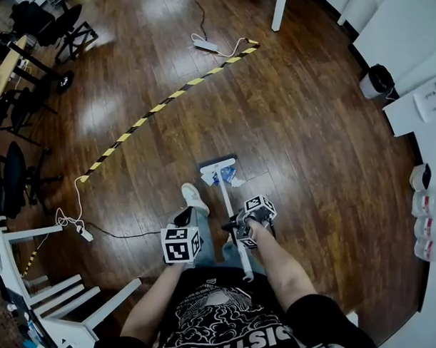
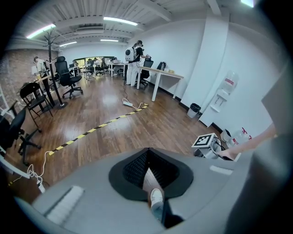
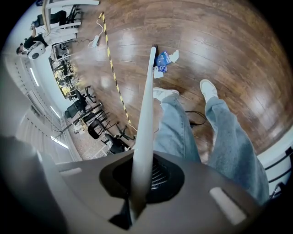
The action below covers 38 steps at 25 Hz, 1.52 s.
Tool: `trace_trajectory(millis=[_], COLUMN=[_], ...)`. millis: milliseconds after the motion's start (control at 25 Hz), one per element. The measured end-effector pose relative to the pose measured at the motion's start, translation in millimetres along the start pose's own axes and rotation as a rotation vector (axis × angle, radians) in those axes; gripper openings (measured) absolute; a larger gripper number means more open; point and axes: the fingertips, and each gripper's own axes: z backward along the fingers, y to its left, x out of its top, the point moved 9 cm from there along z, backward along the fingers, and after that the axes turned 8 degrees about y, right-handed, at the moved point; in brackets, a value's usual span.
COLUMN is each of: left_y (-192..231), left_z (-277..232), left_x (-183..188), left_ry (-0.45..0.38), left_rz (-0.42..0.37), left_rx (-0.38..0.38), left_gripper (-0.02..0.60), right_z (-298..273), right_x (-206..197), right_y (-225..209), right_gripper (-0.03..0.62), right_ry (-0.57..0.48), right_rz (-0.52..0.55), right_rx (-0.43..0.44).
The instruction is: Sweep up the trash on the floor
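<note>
Head view, looking down: sweeping judged barely begun. Pinching the white broom handle [image 1: 228, 198] partway up its shaft with the right tongs [image 1: 248, 224]; same in the right gripper view, with the handle [image 3: 145, 114] running straight out between the jaws [image 3: 142, 183]. Pressed together on nothing at the left tongs [image 1: 181, 240], just left of the right pair.

Ahead of the right tongs, at the handle's far end: blue and white trash [image 1: 226, 176] lying in one small heap against the broom head [image 1: 217, 165], not yet collected. No dustpan in sight.

Plenty of bare floor ahead and to the right of the tongs. Worth minding:
- shoe [image 1: 194, 197] just beside the broom head
- striped tape [image 1: 167, 96] and power strip [image 1: 206, 44] well ahead-left
- cable [image 1: 119, 235] and white chair [image 1: 64, 289] left
- bin [image 1: 377, 81] far ahead-right by the wall
</note>
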Motion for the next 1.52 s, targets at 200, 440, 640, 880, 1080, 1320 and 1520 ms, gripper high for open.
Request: trace_trajectory(millis=[200, 440, 640, 880, 1080, 1320, 1520], left_y=[-10, -8, -7, -6, -12, -17, -27], left_z=[11, 24, 32, 44, 65, 104, 121], left_x=[-18, -35, -47, -52, -63, -83, -98], left_ry=[-0.008, -0.002, -0.003, -0.043, -0.113, -0.209, -0.254], left_rz=[0.018, 0.054, 0.072, 0.087, 0.071, 0.099, 0.130], left_rx=[0.029, 0.064, 0.061, 0.029, -0.008, -0.066, -0.117], left_gripper=[0.006, 0.006, 0.006, 0.006, 0.006, 0.006, 0.006], right_z=[10, 15, 40, 77, 105, 120, 133], right_x=[-6, -7, -18, -47, -93, -171, -221], right_y=[-2, 6, 9, 10, 2, -1, -3], right_gripper=[0.011, 0.012, 0.012, 0.012, 0.009, 0.011, 0.009], right_ry=[0.003, 0.032, 0.006, -0.081, -0.191, -0.354, -0.464], right_rz=[0.026, 0.203, 0.309, 0.465, 0.569, 0.650, 0.707], right_rx=[-0.010, -0.197, -0.285, -0.391, -0.437, -0.380, -0.417])
